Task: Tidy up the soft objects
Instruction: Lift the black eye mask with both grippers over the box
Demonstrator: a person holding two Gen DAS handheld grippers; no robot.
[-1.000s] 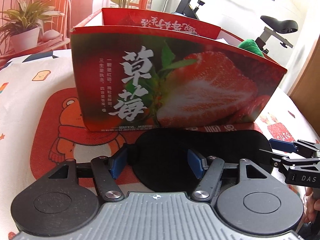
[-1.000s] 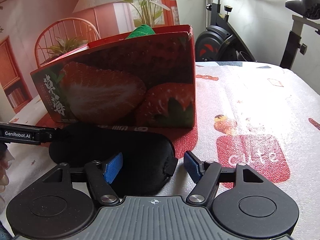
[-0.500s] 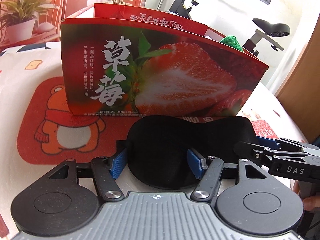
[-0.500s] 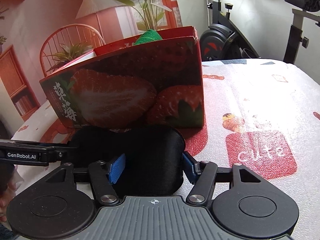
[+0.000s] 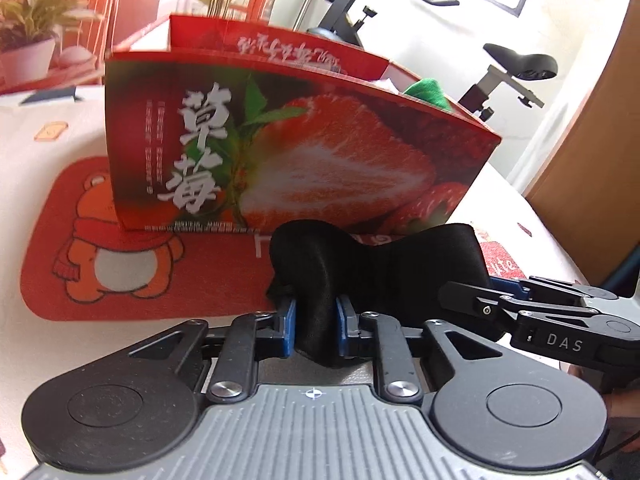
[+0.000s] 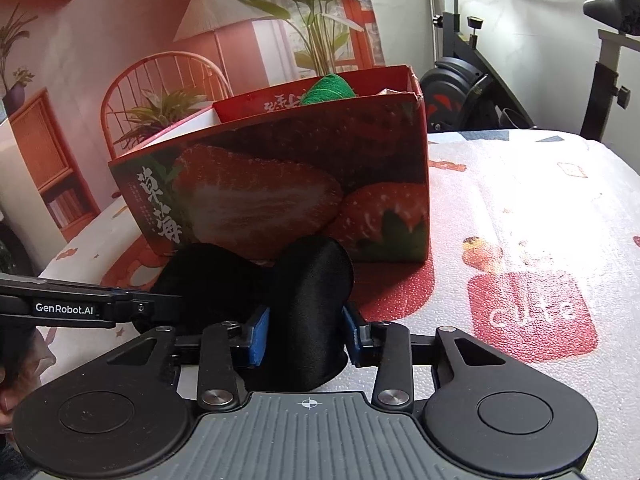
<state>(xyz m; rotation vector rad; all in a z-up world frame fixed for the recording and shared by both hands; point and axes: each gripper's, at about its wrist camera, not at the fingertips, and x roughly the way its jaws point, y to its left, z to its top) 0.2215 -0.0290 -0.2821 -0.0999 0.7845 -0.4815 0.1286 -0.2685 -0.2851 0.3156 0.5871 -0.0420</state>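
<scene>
Beyond both grippers' fingertips, on a red bear mat [image 5: 132,264], stands a red strawberry-print box [image 5: 288,160], open at the top, with a green soft item [image 5: 426,92] showing above its rim toward the right end.

Left of the left gripper [image 5: 316,322], the mat lies on a white patterned tablecloth [image 5: 48,148]. Between that gripper's 2 blue pads [image 5: 289,322], a black sleep mask [image 5: 400,268] bunches into a narrow upright fold; the jaws are closing and the pads press on the fabric from both sides. The mask's body spreads right of the fold, just in front of the box's printed face. Right of it, the other tool's black arm, lettered DAS, reaches in across the mask's far end.

From the right wrist view, the left tool's arm, lettered GenRobot.AI, enters at the left edge and meets the mask's left lobe. The right gripper [image 6: 306,334] has the mask's right lobe rolled into a thick bulge between its 2 blue pads [image 6: 258,334]; its jaws are closing too, both pads touching the fabric. Right of this gripper, the cloth shows a red patch reading "cute" [image 6: 532,316]. An exercise bike [image 6: 472,92] stands well behind the table.
</scene>
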